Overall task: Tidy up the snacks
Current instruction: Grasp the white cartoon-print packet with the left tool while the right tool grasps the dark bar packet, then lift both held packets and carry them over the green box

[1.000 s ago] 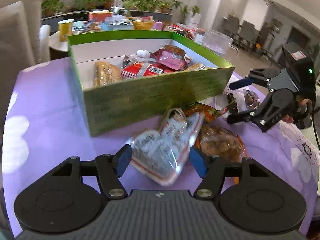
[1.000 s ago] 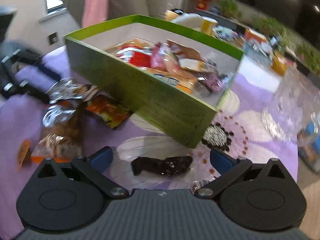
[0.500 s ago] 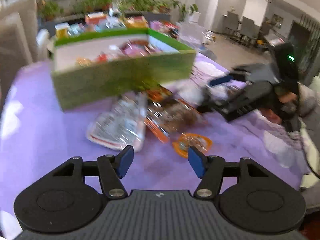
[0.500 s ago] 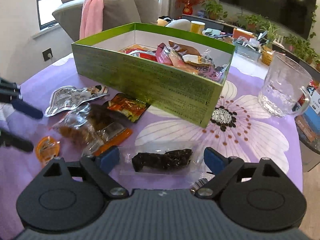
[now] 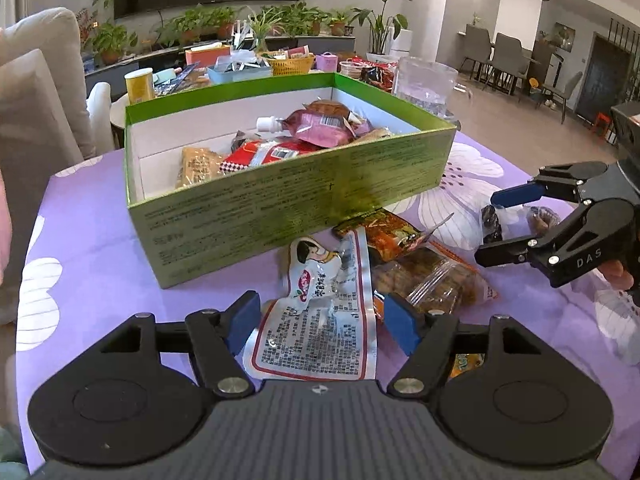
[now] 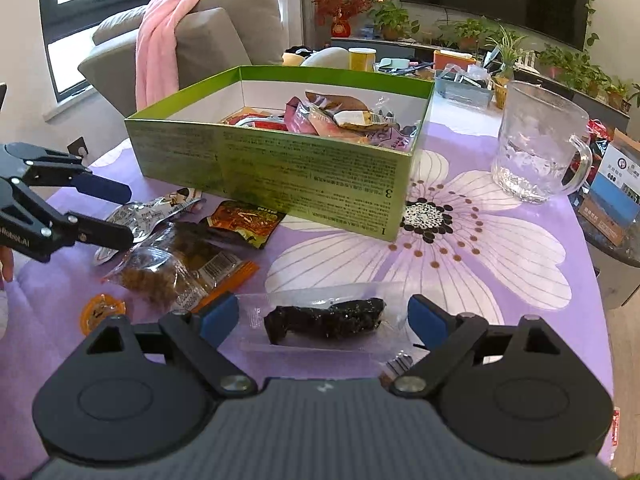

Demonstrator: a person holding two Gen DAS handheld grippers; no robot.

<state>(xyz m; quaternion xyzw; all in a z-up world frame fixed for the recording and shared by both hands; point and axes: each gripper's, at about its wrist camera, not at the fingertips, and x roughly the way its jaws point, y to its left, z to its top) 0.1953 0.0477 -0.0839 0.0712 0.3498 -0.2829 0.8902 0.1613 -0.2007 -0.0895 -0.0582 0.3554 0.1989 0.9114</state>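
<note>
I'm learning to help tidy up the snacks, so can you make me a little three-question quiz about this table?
1. True or false: the green cardboard box already has snack packets inside.
2. What lies between the pads of the right gripper? A) a clear packet with a dark snack B) a yellow can C) a glass mug
3. Fill in: the silver and white printed pouch lies between the pads of the ____ gripper, whose jaws are opening.

Key:
1. True.
2. A: the clear packet with a dark snack lies on the purple flowered tablecloth, untouched by the pads.
3. Left: the left gripper.
</note>
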